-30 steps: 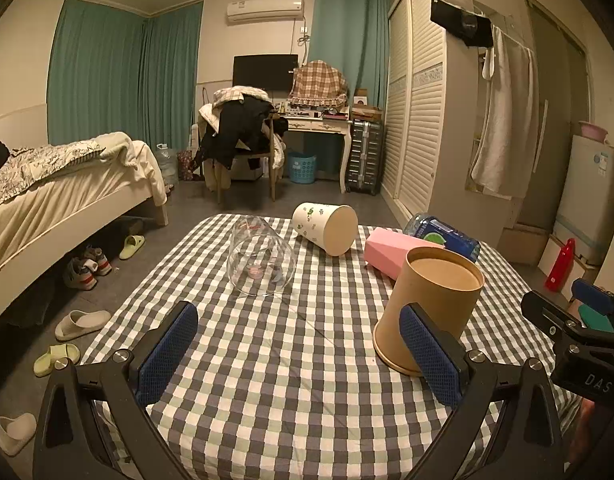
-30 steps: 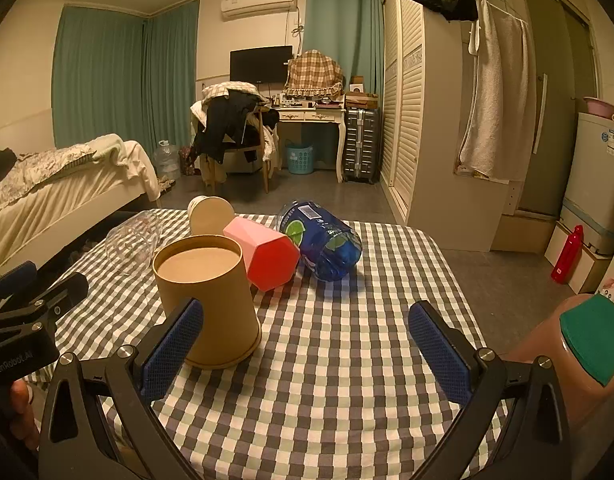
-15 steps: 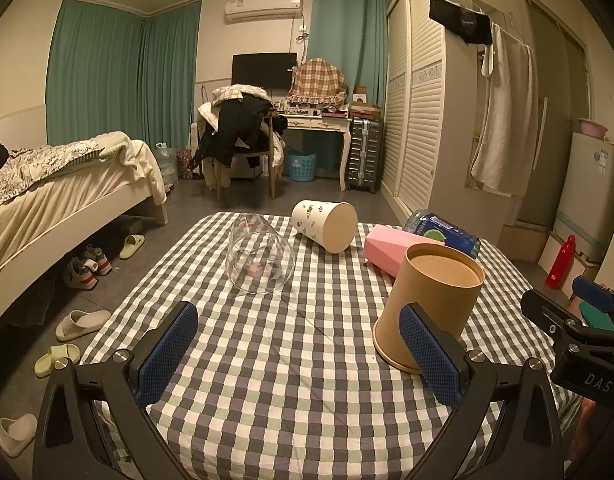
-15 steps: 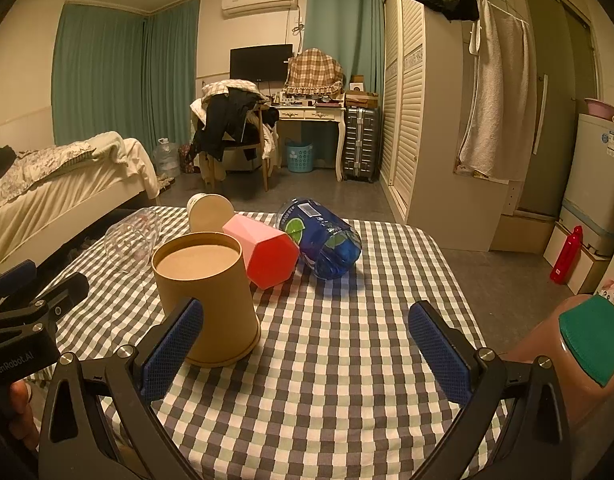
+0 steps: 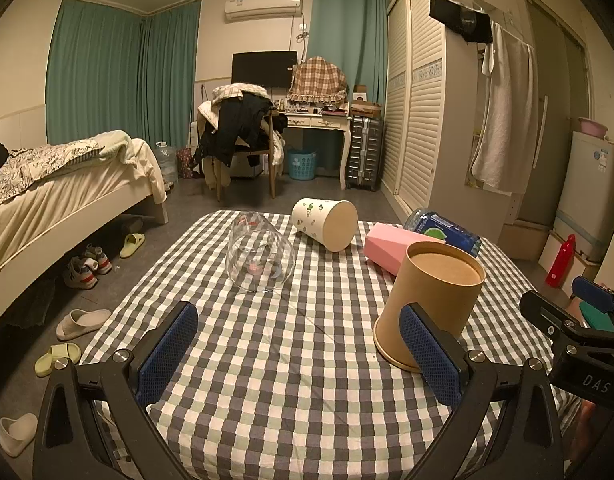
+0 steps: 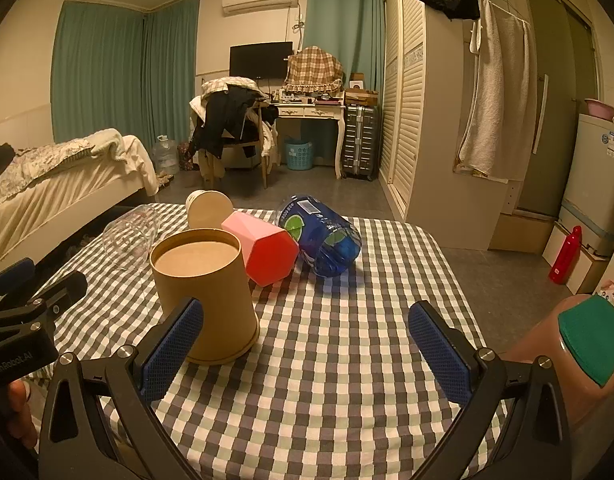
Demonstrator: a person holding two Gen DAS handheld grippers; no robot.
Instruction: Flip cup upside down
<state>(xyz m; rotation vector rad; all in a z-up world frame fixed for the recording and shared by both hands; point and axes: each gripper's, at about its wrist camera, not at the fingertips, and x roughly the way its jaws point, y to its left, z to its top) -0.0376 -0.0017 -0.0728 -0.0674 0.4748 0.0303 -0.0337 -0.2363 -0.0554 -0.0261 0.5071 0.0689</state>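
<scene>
A brown paper cup (image 5: 431, 300) stands upside down, wide rim on the checkered tablecloth (image 5: 267, 360); it also shows in the right wrist view (image 6: 205, 292). A clear glass (image 5: 259, 258) lies on its side, as do a white patterned cup (image 5: 325, 224), a pink hexagonal cup (image 5: 387, 246) and a blue bottle (image 5: 443, 232). My left gripper (image 5: 297, 354) is open and empty, its right finger just in front of the brown cup. My right gripper (image 6: 307, 350) is open and empty, its left finger beside the brown cup.
The table's edges drop to the floor on all sides. A bed (image 5: 47, 200) and slippers (image 5: 81, 318) are at the left. A wardrobe (image 5: 427, 120) and a red bottle (image 5: 561, 260) are at the right. A brown container with a green lid (image 6: 579, 344) is at the near right.
Both views have shifted only slightly. The cups lie as before and both grippers stay open.
</scene>
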